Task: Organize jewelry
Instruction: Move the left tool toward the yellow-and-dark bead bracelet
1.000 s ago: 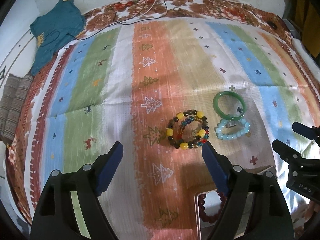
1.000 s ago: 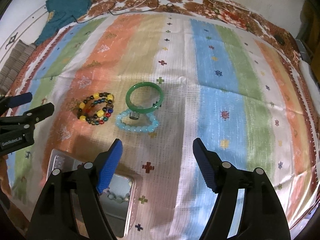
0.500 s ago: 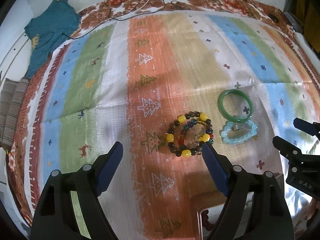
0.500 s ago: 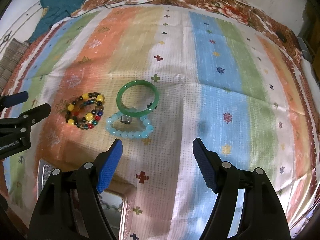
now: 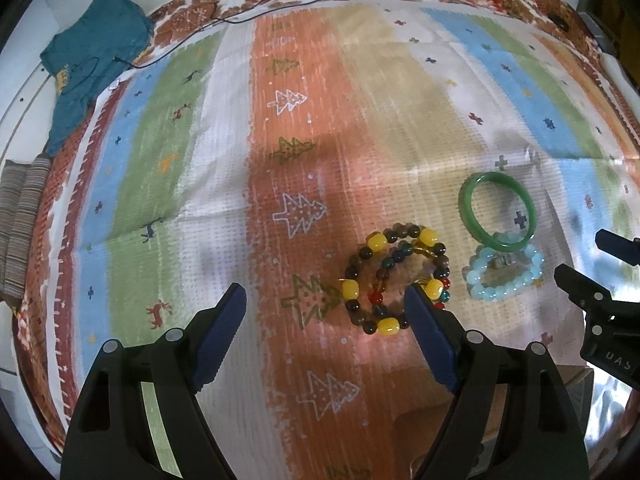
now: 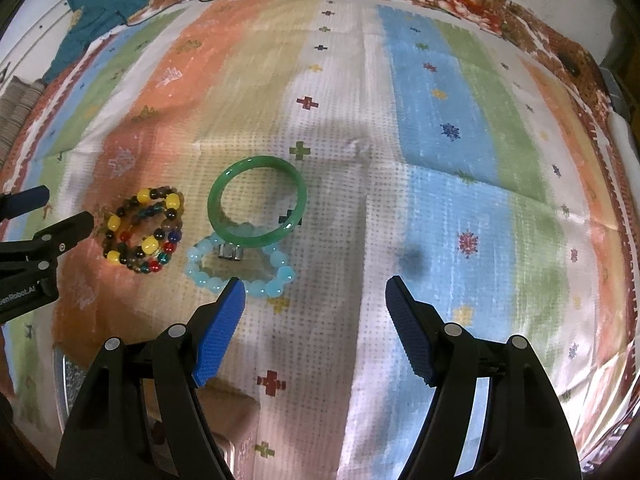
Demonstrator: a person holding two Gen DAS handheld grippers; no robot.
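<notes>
1. Our left gripper (image 5: 325,300) hovers spread wide, holding nothing.
2. Our right gripper (image 6: 314,294) also gapes empty.
3. The beaded bracelet (image 5: 394,280) lies on the cloth (image 5: 360,100); at its three o'clock the green bangle (image 5: 496,210) overlaps the pale blue bracelet (image 5: 502,276).

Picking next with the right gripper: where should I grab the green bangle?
Grip the far arc of the smooth green bangle from above, one finger inside the ring. It lies flat, and its near edge overlaps the pale blue bead bracelet. The right gripper is open.

Black plastic tongs (image 5: 324,300), blue textured pads (image 6: 218,334), silver screws, white lettering
</notes>
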